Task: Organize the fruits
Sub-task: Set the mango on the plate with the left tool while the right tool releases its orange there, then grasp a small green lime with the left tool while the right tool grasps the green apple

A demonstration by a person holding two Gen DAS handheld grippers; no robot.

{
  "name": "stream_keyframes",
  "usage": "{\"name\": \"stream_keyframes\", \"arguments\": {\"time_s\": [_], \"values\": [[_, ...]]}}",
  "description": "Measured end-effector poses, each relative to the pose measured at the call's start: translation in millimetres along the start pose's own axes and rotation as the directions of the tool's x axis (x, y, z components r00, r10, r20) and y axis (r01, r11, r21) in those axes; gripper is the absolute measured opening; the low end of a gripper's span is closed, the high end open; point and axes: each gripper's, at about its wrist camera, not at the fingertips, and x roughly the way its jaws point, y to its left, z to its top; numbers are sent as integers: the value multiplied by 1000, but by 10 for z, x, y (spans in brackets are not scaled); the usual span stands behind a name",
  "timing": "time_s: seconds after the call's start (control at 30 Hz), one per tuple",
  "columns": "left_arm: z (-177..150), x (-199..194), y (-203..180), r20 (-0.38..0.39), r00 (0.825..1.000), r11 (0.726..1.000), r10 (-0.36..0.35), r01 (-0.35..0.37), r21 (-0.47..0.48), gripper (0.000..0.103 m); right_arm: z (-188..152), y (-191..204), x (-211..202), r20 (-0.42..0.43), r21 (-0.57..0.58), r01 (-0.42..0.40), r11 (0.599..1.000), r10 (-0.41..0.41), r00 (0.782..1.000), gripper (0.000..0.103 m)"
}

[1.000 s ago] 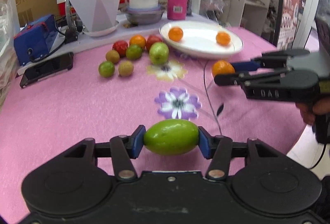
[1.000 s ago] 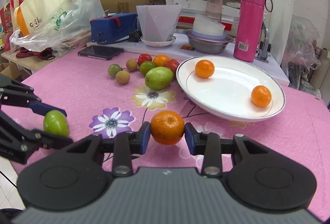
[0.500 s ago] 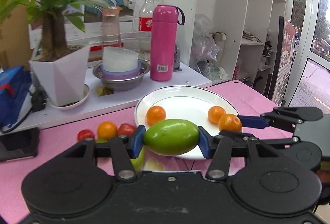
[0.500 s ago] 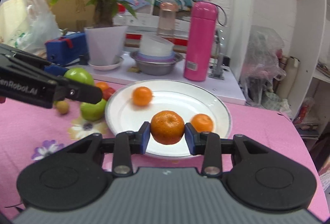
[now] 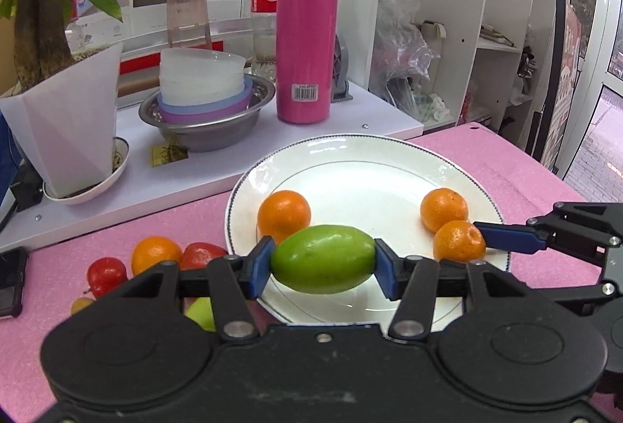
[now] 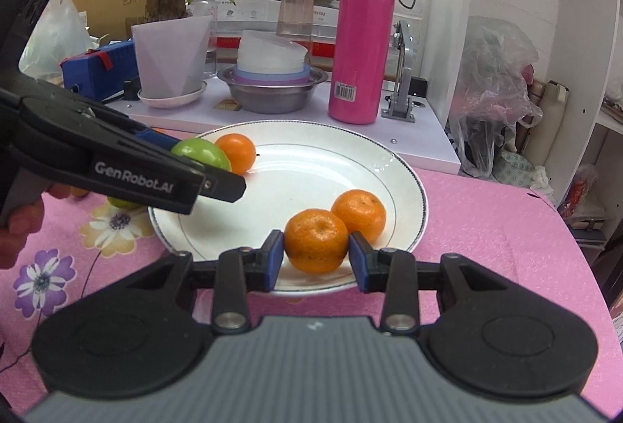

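Fruits are in both tools right now! The left tool (image 5: 323, 263) is clamped on a green mango (image 5: 323, 258), blue pads pressed against its two ends, and it hangs over the near-left part of the white plate (image 5: 350, 154). Whether the mango touches the plate, I cannot tell. Over on the other side, the right tool (image 6: 315, 255) is closed on an orange tangerine (image 6: 315, 241), pads snug on either side, sitting low over the near-right part of the plate; contact with the plate is not clear from here either.

Two more tangerines already lie on the plate: one (image 6: 359, 215) right behind the held tangerine and just about touching it, another (image 6: 236, 153) at the far left, just beside the mango.

Off the plate, on the pink flowered desk (image 6: 486, 228), the left wrist view shows a small cluster to the left: a loose orange (image 5: 155, 255), a red fruit (image 5: 106, 273) and another red one (image 5: 200, 253) close by the plate's rim.

Behind the plate on a white board stand a pink flask (image 5: 305, 34), a steel bowl (image 5: 210, 123) stacked with plastic bowls, and a potted plant (image 5: 62, 104).
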Motion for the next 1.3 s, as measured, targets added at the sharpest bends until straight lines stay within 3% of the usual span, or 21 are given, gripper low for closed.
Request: {"name": "stream_keyframes", "arguments": {"time_s": [0.1,0.17,0.23,0.33,0.53,0.67,0.97,1.3], "values": [[-25,49,0,2,1000,1000,15,-15,12,56,-3,10,9,2,-12,-6,1000,6,1000,38],[-41,36,2,20,1000,1000,21,-22,16,67,-11,22,-5,11,-21,-10,1000,10,1000,52],[-42,-66,-17,59,998,1000,19,-20,16,86,-22,32,-45,31,-27,-20,999,21,999,60],[-46,-249,-64,107,994,999,27,-30,24,103,-38,60,-116,56,-41,-26,999,29,998,75],[-159,-521,-111,122,990,997,77,-78,5,103,-71,116,-248,93,-28,-23,999,26,995,97],[-317,-689,-97,104,989,994,103,-101,-30,103,-115,160,-308,85,-11,-44,999,45,995,103],[-751,-1087,208,61,978,964,201,-186,-189,103,-190,335,-444,64,7,-110,994,110,992,103],[-1111,-1508,768,31,939,894,342,-315,-317,103,-34,840,-448,62,-21,-213,977,214,975,100]]}}
